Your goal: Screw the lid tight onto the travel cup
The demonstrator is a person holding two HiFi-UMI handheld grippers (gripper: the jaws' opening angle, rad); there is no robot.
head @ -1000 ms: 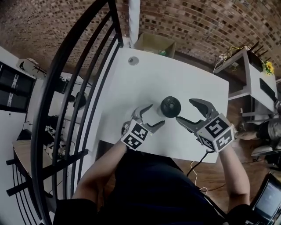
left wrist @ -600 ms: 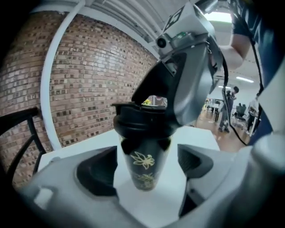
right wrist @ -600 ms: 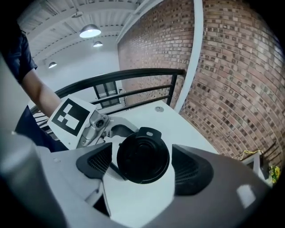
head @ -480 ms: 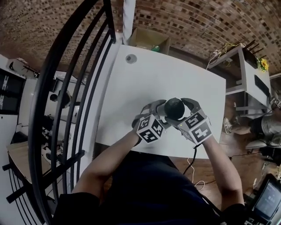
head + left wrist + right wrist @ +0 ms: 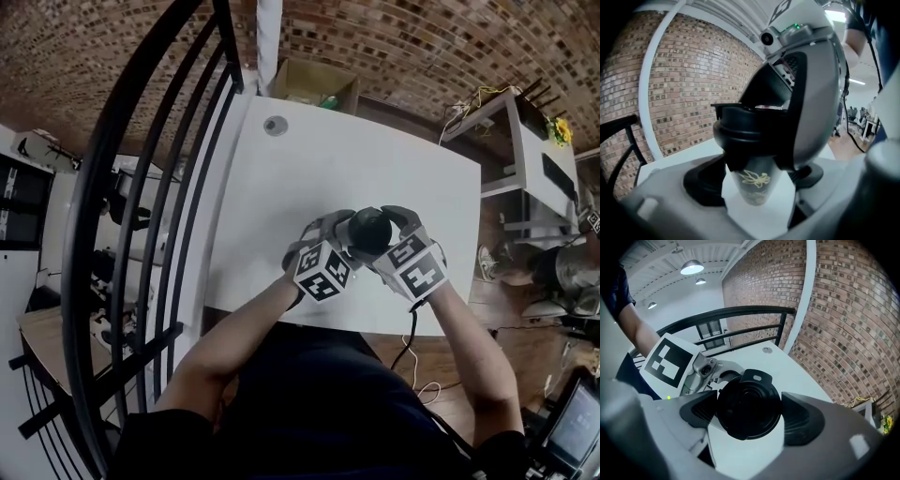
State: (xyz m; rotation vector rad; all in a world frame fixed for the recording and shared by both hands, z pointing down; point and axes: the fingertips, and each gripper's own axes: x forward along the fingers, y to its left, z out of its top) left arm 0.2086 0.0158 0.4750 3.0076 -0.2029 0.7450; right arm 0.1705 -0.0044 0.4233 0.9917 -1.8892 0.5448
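1 travel cup (image 5: 368, 231) stands on the white tabletop (image 5: 356, 155), near its front edge, with 1 black lid (image 5: 749, 408) sitting on top. 2 grippers meet at it. The left gripper (image 5: 339, 238) comes in from the side at a shallow downward tilt. Its 2 jaws have just been closing yet stand wide, with the cup's tapered body between them and bare tabletop showing on either side. The right gripper (image 5: 386, 234) points steeply down over the lid. Its 2 jaws have just been opening and stand wide, 1 pad close beside each edge of the rim.
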